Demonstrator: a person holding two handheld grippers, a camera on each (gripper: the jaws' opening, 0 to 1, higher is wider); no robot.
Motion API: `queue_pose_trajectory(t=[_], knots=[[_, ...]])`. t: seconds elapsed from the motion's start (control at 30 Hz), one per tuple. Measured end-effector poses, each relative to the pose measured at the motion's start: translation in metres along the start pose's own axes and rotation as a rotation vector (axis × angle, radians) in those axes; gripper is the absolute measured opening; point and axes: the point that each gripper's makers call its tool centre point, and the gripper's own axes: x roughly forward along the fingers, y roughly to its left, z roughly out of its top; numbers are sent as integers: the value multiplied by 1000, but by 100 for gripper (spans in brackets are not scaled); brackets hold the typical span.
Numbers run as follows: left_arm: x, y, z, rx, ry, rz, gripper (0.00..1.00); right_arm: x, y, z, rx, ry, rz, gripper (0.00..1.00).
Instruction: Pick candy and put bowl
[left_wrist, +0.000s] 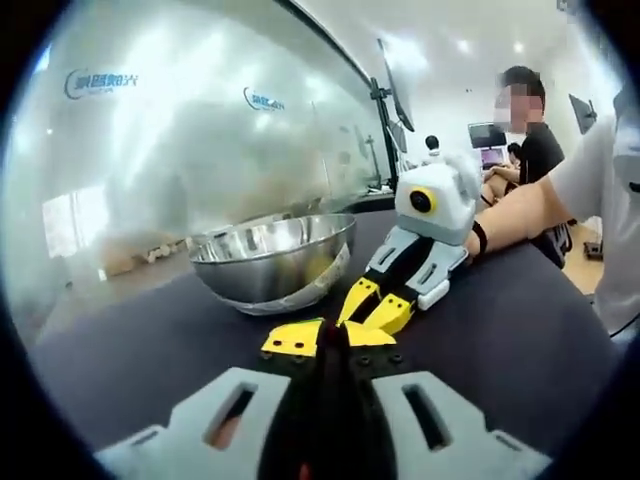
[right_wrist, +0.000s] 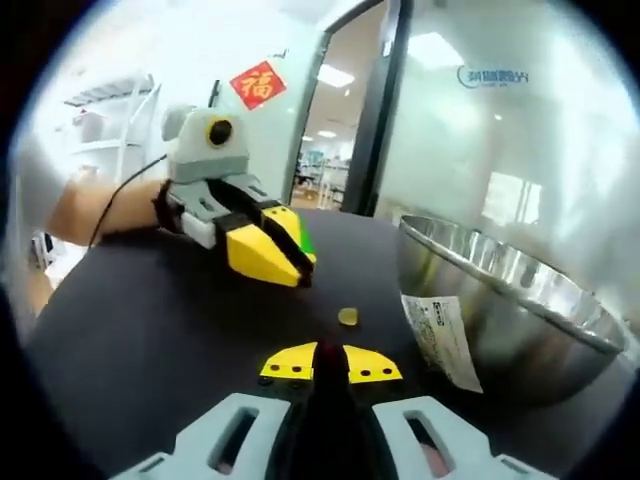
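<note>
A small yellow candy (right_wrist: 348, 316) lies on the black table (right_wrist: 150, 330), just ahead of my right gripper (right_wrist: 330, 362), whose jaws are shut with nothing in them. Across the table, my left gripper (right_wrist: 300, 272) is shut on a thin green candy (right_wrist: 306, 240) that shows as a sliver between its yellow fingers. The steel bowl (right_wrist: 520, 290) stands to the right of both, with a white label (right_wrist: 445, 340) on its side. In the left gripper view the bowl (left_wrist: 275, 262) is ahead and to the left, my left gripper (left_wrist: 330, 335) is shut, and the right gripper (left_wrist: 375, 308) almost touches its tips.
A frosted glass wall (left_wrist: 200, 130) runs behind the bowl. A person's forearm (left_wrist: 520, 215) holds the right gripper, and other people sit at screens (left_wrist: 487, 135) in the background. The dark tabletop (left_wrist: 520, 330) stretches right of the grippers.
</note>
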Motion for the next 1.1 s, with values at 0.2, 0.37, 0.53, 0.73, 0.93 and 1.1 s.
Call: queue_pose_trajectory(t=[0.2, 0.37, 0.53, 0.73, 0.93, 1.1], knots=[[4, 20, 42, -73, -143, 41, 1, -38, -2, 15, -90, -58, 12, 3], [18, 38, 80, -44, -182, 73, 1, -63, -26, 34, -65, -140, -4, 3], [49, 56, 95, -27, -170, 89, 1, -82, -42, 43, -63, -190, -21, 3], [76, 71, 89, -38, -153, 124, 3, -98, -64, 49, -33, -230, -71, 3], [85, 62, 74, -17, -99, 93, 13, -104, -68, 54, -31, -250, -83, 3], [64, 56, 84, -25, -143, 86, 13, -105, -74, 52, -27, -249, -94, 3]])
